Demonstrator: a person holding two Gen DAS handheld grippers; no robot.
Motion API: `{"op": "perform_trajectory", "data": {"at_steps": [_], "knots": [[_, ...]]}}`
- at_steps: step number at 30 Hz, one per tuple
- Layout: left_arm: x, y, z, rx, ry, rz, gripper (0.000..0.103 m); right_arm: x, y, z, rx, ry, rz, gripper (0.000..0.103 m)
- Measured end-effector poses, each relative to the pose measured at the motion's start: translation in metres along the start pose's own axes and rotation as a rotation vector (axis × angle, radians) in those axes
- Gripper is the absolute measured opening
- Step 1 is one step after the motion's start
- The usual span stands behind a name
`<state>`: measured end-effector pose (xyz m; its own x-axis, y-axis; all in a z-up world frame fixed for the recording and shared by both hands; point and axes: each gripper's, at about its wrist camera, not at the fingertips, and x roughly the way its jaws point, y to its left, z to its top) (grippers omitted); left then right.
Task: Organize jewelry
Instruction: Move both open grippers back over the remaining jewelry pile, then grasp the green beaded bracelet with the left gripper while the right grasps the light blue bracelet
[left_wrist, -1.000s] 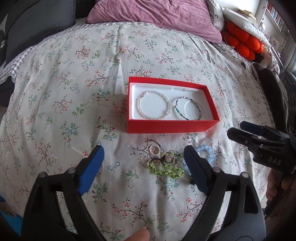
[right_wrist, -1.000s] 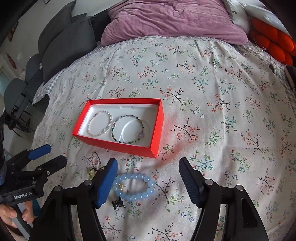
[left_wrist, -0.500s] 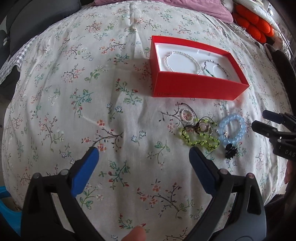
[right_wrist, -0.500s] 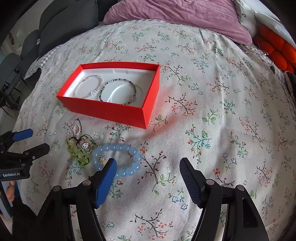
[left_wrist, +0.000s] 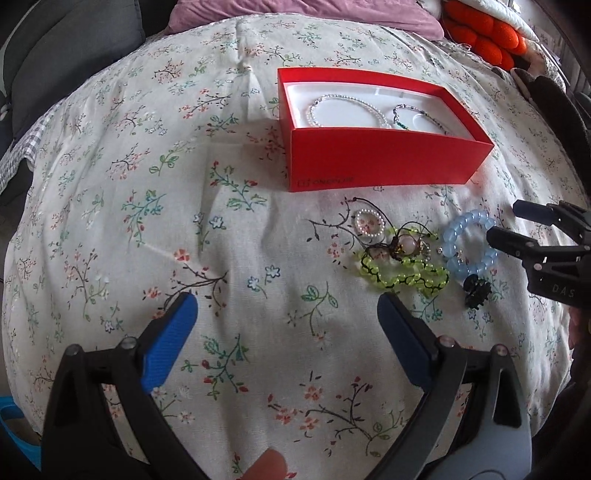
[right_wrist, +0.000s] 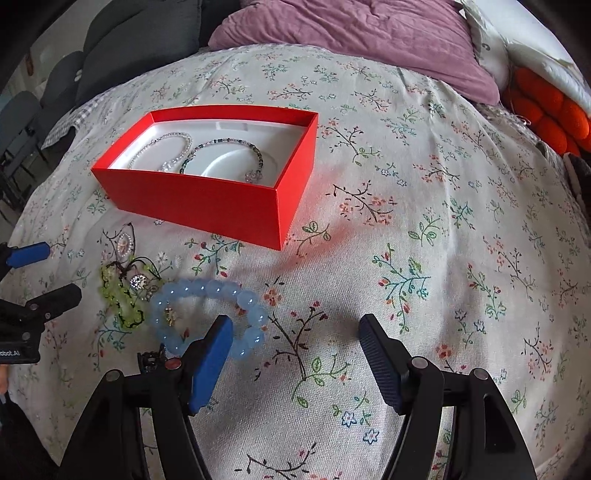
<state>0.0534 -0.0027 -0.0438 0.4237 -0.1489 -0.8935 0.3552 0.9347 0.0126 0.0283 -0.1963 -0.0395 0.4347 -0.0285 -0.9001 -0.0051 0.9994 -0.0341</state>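
Nearest us, our left gripper (left_wrist: 286, 314) hangs over bare floral bedspread (left_wrist: 110, 221), its jaws spread wide with nothing between them; our right gripper (right_wrist: 293, 332) is partly open and also empty, its left blue pad lying just over the near edge of the pale blue bead bracelet (right_wrist: 207, 314). Just beyond lies the loose jewelry still to sort: the yellow-green bead bracelet (left_wrist: 402, 273) tangled with black cords and small charms, a little pearl ring pendant (left_wrist: 369, 223), and a black hair claw (left_wrist: 476, 291) just beside the blue beads. Farther on, the red box (right_wrist: 207, 206) already holds a pearl bracelet (left_wrist: 343, 110) and a dark multicoloured bead bracelet (right_wrist: 221, 155). The risk, as we judge it, is that closing on the blue bracelet off-centre lets the smooth beads roll out, or that a pad catches the black cords and drags the whole tangle along. Compared with a second ago, both grippers have dropped closer to the bedspread, and the left gripper now sits left of the pile rather than over it.
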Motion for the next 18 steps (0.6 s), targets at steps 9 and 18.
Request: {"op": "perform_trajectory", "data": {"at_steps": [9,18], "knots": [[0.012,-0.014,0.001,-0.004,0.069,-0.029,0.098,0.011,0.012,0.002,-0.027,0.018,-0.005,0.072],[0.008,-0.024,0.0,0.019,0.042,-0.09,0.091,0.01,0.026,0.004,-0.081,0.02,0.018,0.038]]}}
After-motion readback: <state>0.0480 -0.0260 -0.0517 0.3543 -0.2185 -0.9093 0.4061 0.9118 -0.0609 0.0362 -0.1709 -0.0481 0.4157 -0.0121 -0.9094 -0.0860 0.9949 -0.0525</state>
